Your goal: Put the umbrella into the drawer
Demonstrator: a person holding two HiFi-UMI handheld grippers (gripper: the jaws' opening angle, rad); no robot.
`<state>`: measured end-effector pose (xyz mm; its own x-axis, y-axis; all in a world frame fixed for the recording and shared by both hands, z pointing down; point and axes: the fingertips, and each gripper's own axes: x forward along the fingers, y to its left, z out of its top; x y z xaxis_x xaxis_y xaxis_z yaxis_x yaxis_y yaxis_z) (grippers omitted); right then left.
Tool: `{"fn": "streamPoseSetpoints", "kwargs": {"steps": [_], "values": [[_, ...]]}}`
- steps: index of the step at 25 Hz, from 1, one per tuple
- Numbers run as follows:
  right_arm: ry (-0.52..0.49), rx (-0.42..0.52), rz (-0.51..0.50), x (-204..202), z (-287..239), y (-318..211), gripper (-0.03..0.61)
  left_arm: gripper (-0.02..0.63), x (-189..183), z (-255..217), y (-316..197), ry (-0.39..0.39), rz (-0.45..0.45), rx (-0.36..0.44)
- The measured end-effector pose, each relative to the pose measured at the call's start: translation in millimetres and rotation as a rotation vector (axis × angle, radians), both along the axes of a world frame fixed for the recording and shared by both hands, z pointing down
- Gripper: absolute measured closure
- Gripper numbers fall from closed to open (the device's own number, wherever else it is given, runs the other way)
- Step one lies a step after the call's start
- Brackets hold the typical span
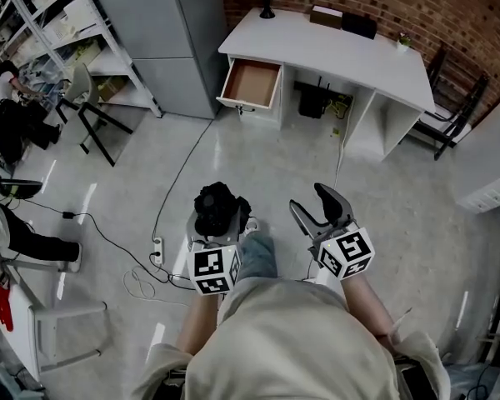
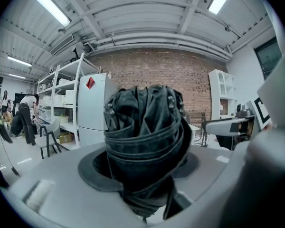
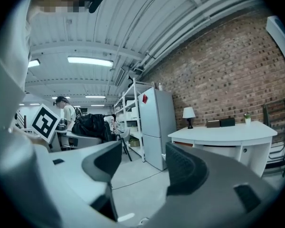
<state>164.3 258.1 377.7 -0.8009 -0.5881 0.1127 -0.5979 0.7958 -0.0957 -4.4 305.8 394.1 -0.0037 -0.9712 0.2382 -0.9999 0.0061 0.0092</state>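
Black folded cloth of the umbrella (image 2: pixel 145 141), clamped in the left tongs (image 1: pixel 220 217), standing upright across the jaws. Well ahead across the floor: the drawer (image 1: pixel 252 83), pulled out at the left end of the white desk (image 1: pixel 358 57). Left hand lined up almost straight with it, held about level, so likely a plain carry forward. Right tongs (image 1: pixel 321 209) spread, holding nothing.
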Motion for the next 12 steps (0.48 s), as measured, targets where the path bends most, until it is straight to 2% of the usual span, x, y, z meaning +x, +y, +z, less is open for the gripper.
{"fn": "streamPoseSetpoints", "kwargs": {"steps": [4, 12], "values": [[-0.015, -0.020, 0.000, -19.6, 2.7, -34.8, 0.258, 0.360, -19.2, -1.3, -35.0, 0.003, 0.007, 0.003], [-0.033, -0.045, -0.011, -63.7, 6.2, -125.3, 0.219, 0.360, -56.0, -0.1, -125.4, 0.011, 0.025, 0.008]]}}
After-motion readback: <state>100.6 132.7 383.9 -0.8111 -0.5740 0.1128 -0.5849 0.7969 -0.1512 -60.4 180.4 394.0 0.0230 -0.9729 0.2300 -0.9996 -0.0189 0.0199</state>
